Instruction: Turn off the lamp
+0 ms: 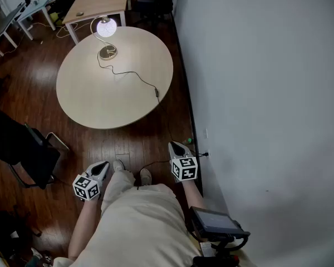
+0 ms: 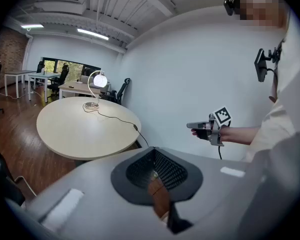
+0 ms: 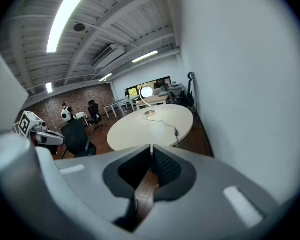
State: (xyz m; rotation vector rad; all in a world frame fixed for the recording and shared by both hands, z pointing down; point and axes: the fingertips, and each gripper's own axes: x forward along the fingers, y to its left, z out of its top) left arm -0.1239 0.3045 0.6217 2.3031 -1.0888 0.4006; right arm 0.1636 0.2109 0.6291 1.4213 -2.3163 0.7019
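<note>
The lamp (image 1: 106, 28) glows on the far side of the round beige table (image 1: 94, 99), its globe on a curved stem over a round base (image 1: 107, 52). Its black cord runs across the top to an inline switch (image 1: 156, 92) near the table's right edge. Both grippers hang low in front of the person, well short of the table. My left gripper (image 1: 103, 164) is shut and empty, and so is my right gripper (image 1: 177, 144). The left gripper view shows the lit lamp (image 2: 99, 80) and the switch (image 2: 135, 126) far beyond the closed jaws. The right gripper view shows the lamp (image 3: 146, 92) too.
A white wall (image 1: 267, 93) runs close along the right, with a plug in a low socket (image 1: 204, 153). A black chair (image 1: 22, 149) stands left of the person. Desks (image 1: 97, 4) and office chairs fill the room beyond the table. Dark wood floor (image 1: 128, 143) lies between me and the table.
</note>
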